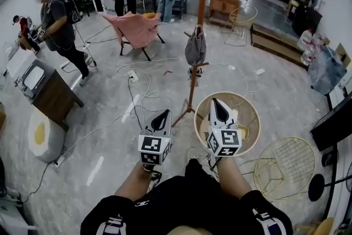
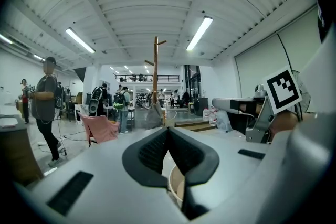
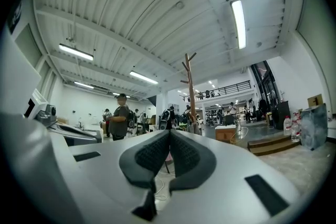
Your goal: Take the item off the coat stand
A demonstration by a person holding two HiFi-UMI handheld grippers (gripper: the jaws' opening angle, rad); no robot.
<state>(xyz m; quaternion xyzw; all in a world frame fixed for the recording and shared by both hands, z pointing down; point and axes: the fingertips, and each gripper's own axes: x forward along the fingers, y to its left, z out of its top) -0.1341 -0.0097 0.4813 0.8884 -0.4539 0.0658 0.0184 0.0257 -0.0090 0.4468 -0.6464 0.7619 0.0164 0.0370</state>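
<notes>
Item: a grey bag (image 1: 195, 48), limp and pouch-shaped, gathered to a narrow neck at the top
Where it hangs: part-way up the coat stand (image 1: 200, 3), against the pole, clear of the floor
Handling: looks like soft cloth, probably light; likely to sag and swing, unlikely to break
Where to take hold: probably the gathered neck or strap just under the peg, then lift it up and off; a pinch on the body would only bunch the cloth
Left gripper (image 1: 162, 116): jaws together, nothing between them, well short of the bag
Right gripper (image 1: 219, 106): jaws together, empty, above a round wicker basket (image 1: 253, 110)
Floor near the stand's foot: loose white cables (image 1: 140, 82), a possible trip risk
</notes>
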